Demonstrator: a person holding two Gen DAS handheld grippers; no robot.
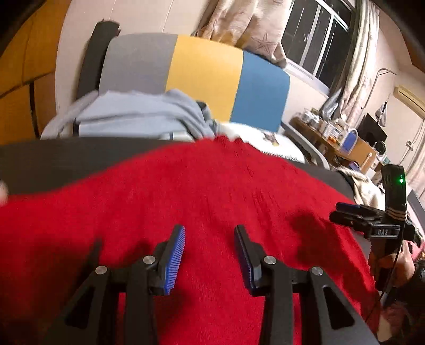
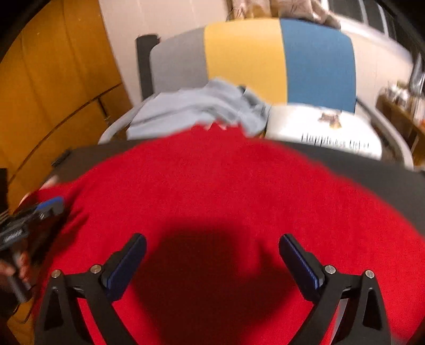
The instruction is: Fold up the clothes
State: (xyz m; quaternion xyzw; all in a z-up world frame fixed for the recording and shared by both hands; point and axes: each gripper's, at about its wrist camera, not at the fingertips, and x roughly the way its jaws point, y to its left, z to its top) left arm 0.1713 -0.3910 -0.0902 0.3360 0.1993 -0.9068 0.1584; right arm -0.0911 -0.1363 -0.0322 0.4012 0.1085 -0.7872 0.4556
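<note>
While both grippers hover open, pale blue clothes (image 1: 138, 114) lie beyond the red sweater (image 1: 202, 201).

Headboard (image 1: 196, 77) banded grey, yellow, blue against pale wall | patterned curtains (image 1: 239, 24) beside dark window (image 1: 316, 39) | cluttered wooden shelf (image 1: 342, 143) at right | orange wardrobe (image 2: 53, 87) at left

A red knit garment (image 1: 202, 201) lies spread flat across the dark table (image 1: 53, 162), covering most of it. Its far edge reaches toward a crumpled light-blue garment (image 1: 138, 114) beyond the table, apparently overlapping it, though blur obscures this.
</note>
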